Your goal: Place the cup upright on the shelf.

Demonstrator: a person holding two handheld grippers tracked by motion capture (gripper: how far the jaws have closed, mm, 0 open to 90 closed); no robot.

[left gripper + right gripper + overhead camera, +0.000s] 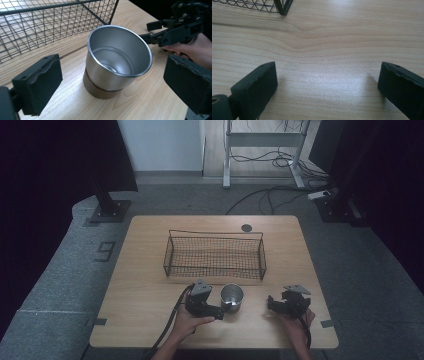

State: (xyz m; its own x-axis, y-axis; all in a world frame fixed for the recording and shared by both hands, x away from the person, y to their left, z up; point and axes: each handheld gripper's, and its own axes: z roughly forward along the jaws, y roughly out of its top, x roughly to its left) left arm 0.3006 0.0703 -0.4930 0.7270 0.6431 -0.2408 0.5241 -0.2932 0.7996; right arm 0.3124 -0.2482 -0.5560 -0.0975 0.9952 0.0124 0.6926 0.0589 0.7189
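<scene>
left gripper view puts the shiny steel cup with a brown wooden base (117,62) right between your left gripper's (112,85) two black jaws, which stand wide apart with bare table on either side of the cup, touching nothing. the cup stands upright, its mouth open towards you, and its polished inside looks empty; the far side of its base is hidden behind the bowl. it sits on the light wooden table (140,105), just beside the near right corner of the black wire mesh basket (50,27), whose left and far parts are cut off by the frame. beyond the cup you can see your right hand (192,50) holding the right gripper (150,31), its jaws apart.

high view shows the cup (232,296) near the front middle of the table (145,270), close in front of the basket (215,256), which stands across the table's centre. your left gripper (220,312) lies just left of the cup with its tip close to the cup's near side; whether it touches the cup is too small to tell there. your right gripper (272,304) rests well to the right of the cup, apart from it.

right gripper view has your right gripper's (327,82) jaws spread wide over bare wood grain, holding nothing, with a corner of the basket (283,6) at the top edge.
</scene>
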